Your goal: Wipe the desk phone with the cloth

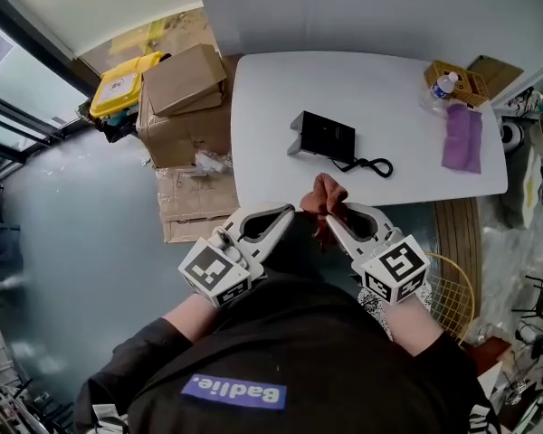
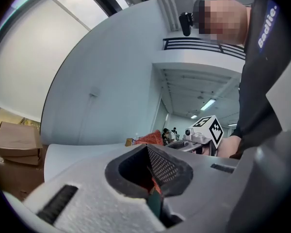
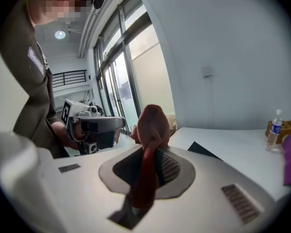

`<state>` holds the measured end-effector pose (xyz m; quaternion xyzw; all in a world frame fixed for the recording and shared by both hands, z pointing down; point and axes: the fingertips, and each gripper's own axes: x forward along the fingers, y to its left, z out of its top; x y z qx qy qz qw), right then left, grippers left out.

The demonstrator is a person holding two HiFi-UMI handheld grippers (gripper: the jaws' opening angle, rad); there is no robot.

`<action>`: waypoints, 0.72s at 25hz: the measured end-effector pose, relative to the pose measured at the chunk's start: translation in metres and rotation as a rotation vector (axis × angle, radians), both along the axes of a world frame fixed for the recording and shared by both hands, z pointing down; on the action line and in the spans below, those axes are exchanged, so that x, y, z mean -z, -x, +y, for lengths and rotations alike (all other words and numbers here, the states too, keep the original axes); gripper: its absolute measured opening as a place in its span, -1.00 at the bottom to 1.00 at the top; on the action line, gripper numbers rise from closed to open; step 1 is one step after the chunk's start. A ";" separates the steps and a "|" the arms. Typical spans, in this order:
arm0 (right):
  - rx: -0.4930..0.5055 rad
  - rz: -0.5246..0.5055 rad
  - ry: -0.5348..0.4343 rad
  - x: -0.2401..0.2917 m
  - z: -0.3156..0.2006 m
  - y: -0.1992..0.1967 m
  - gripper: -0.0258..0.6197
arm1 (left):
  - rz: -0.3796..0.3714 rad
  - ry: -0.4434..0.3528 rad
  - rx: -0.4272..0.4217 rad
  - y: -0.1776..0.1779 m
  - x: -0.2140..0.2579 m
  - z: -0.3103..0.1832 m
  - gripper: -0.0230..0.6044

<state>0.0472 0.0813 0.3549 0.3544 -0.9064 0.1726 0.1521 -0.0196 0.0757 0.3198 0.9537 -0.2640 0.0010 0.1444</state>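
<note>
The black desk phone point(image 1: 321, 136) lies mid-table on the white table point(image 1: 271, 89), its coiled cord point(image 1: 369, 165) trailing right. A reddish-brown cloth point(image 1: 326, 196) is bunched just over the table's front edge, between my two grippers. In the right gripper view the cloth point(image 3: 151, 125) stands up out of my right gripper point(image 3: 153, 153), which is shut on it. My left gripper point(image 2: 149, 148) is shut too, with a strip of the cloth point(image 2: 154, 182) showing inside its jaws. In the head view my left gripper point(image 1: 290, 213) and right gripper point(image 1: 331, 221) meet tip to tip, short of the phone.
A purple cloth point(image 1: 462, 138), a small bottle point(image 1: 443, 86) and a wooden box point(image 1: 459, 78) sit at the table's right end. Cardboard boxes point(image 1: 185, 93) and a yellow bin point(image 1: 122, 83) stand on the floor to the left. A wire basket point(image 1: 450, 297) is at the right.
</note>
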 end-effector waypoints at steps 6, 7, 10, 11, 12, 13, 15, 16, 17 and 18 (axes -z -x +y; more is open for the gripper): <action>-0.113 0.040 0.006 -0.006 -0.051 0.008 -0.71 | 0.033 -0.003 -0.097 0.008 0.003 -0.047 -0.90; -0.128 0.045 0.006 -0.008 -0.058 0.009 -0.71 | 0.040 0.007 -0.110 0.008 0.003 -0.053 -0.90; -0.164 0.046 0.010 -0.015 -0.080 0.010 -0.71 | 0.046 0.001 -0.123 0.009 -0.002 -0.072 -0.90; -0.172 0.045 0.012 -0.018 -0.087 0.009 -0.71 | 0.048 -0.005 -0.121 0.008 -0.003 -0.077 -0.90; -0.177 0.044 0.014 -0.020 -0.094 0.007 -0.71 | 0.052 -0.007 -0.120 0.006 -0.004 -0.081 -0.90; -0.179 0.043 0.014 -0.023 -0.101 0.005 -0.71 | 0.055 -0.006 -0.118 0.004 -0.004 -0.085 -0.90; -0.180 0.037 0.014 -0.028 -0.115 0.000 -0.71 | 0.058 0.002 -0.110 -0.001 -0.006 -0.092 -0.90; -0.178 0.034 0.015 -0.031 -0.122 -0.002 -0.71 | 0.056 0.009 -0.102 -0.003 -0.007 -0.096 -0.90; -0.177 0.031 0.018 -0.035 -0.130 -0.005 -0.71 | 0.055 0.017 -0.091 -0.006 -0.009 -0.100 -0.90; -0.174 0.031 0.022 -0.039 -0.137 -0.008 -0.71 | 0.054 0.024 -0.077 -0.008 -0.010 -0.104 -0.90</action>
